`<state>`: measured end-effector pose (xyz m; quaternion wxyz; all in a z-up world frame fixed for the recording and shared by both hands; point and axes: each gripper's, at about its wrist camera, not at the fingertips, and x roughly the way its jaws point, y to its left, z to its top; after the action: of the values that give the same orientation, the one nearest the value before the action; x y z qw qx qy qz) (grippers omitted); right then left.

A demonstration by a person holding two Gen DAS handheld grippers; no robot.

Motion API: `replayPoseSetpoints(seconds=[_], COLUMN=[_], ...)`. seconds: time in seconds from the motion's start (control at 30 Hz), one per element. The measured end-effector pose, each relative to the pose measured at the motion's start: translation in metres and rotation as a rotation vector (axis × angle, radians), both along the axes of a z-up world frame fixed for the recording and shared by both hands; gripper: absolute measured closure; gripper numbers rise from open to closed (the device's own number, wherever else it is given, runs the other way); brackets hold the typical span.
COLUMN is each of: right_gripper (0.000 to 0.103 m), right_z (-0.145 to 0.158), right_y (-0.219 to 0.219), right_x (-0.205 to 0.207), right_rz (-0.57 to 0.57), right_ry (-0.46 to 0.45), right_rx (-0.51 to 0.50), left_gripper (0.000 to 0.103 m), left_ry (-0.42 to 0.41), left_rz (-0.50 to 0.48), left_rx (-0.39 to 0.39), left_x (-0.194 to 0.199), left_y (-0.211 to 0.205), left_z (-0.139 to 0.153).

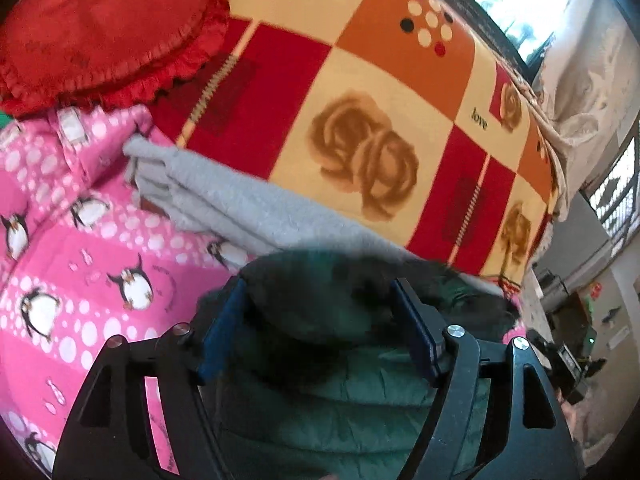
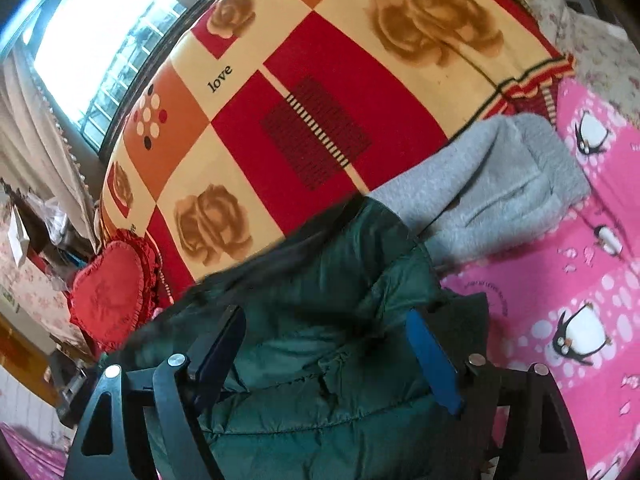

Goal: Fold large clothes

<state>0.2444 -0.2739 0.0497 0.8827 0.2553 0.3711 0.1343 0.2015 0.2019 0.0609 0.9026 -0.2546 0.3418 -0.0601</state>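
Observation:
A dark green quilted jacket [image 1: 332, 412] lies on the bed right under my left gripper [image 1: 320, 292], whose blue-padded jaws stand wide apart with the jacket's bulk between them and no pad pressing on it. In the right wrist view the same jacket [image 2: 320, 288] is bunched in front of my right gripper [image 2: 326, 320], which is also open and straddles the padded fabric without gripping it. A folded grey garment [image 1: 224, 204] [image 2: 500, 192] rests just beyond the jacket.
The jacket and the grey garment lie on a pink penguin-print sheet [image 1: 80, 280] [image 2: 580, 280]. Behind them spreads a red, orange and cream rose blanket [image 1: 380, 100] [image 2: 320, 80]. A red heart cushion [image 1: 104, 24] [image 2: 108, 292] sits at the bed's side. A window [image 2: 92, 32] is beyond.

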Motion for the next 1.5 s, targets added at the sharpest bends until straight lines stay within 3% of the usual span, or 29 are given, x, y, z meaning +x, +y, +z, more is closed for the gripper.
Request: replayPoseSetpoints(seconds=[0.1, 0.17, 0.3, 0.4, 0.43, 0.5, 0.57, 0.7, 0.9, 1.0, 1.07, 1.17, 1.23, 1.3, 1.4, 1.5], right_gripper=[0.023, 0.023, 0.023, 0.023, 0.023, 0.019, 0.015, 0.013, 0.009, 0.009, 0.009, 0.010, 0.010, 0.009, 0.009, 0.009], right_z=[0.006, 0.007, 0.003, -0.024, -0.043, -0.064, -0.072, -0.088, -0.090, -0.086, -0.073, -0.035, -0.004, 0.008, -0.003, -0.047], right_y=[0.014, 0.030, 0.067, 0.081, 0.081, 0.076, 0.067, 0.055, 0.060, 0.064, 0.068, 0.064, 0.059, 0.062, 0.072, 0.072], right_x=[0.008, 0.019, 0.048, 0.077, 0.089, 0.096, 0.097, 0.100, 0.102, 0.100, 0.095, 0.068, 0.036, 0.010, -0.023, -0.026], right_rz=[0.028, 0.076, 0.165, 0.211, 0.239, 0.265, 0.266, 0.256, 0.255, 0.252, 0.247, 0.198, 0.184, 0.211, 0.284, 0.300], right_ry=[-0.008, 0.000, 0.007, 0.095, 0.164, 0.203, 0.173, 0.170, 0.176, 0.179, 0.187, 0.107, 0.002, -0.034, -0.047, 0.050], right_rx=[-0.095, -0.175, -0.328, -0.424, -0.437, -0.443, -0.398, -0.316, -0.320, -0.338, -0.405, -0.447, -0.391, -0.333, -0.341, -0.383], left_gripper=[0.029, 0.029, 0.029, 0.029, 0.029, 0.029, 0.028, 0.024, 0.023, 0.023, 0.024, 0.024, 0.024, 0.024, 0.024, 0.023], left_ry=[-0.025, -0.021, 0.014, 0.055, 0.090, 0.187, 0.222, 0.229, 0.254, 0.261, 0.263, 0.196, 0.137, 0.104, 0.120, 0.169], left_rz=[0.016, 0.009, -0.021, -0.050, -0.057, -0.072, -0.074, -0.034, -0.040, -0.053, -0.074, -0.054, -0.043, -0.056, -0.114, -0.130], left_rx=[0.024, 0.087, 0.349, 0.533, 0.568, 0.612, 0.545, 0.456, 0.501, 0.486, 0.457, 0.389, 0.367, 0.352, 0.317, 0.267], left_x=[0.008, 0.019, 0.055, 0.078, 0.084, 0.095, 0.098, 0.102, 0.107, 0.106, 0.105, 0.077, 0.050, 0.020, -0.011, -0.027], left_y=[-0.007, -0.020, -0.064, -0.090, -0.094, -0.096, -0.087, -0.073, -0.080, -0.077, -0.071, -0.051, -0.038, -0.025, -0.017, -0.015], left_z=[0.004, 0.004, 0.000, -0.018, -0.031, -0.062, -0.084, -0.099, -0.108, -0.103, -0.091, -0.053, -0.031, -0.025, -0.050, -0.084])
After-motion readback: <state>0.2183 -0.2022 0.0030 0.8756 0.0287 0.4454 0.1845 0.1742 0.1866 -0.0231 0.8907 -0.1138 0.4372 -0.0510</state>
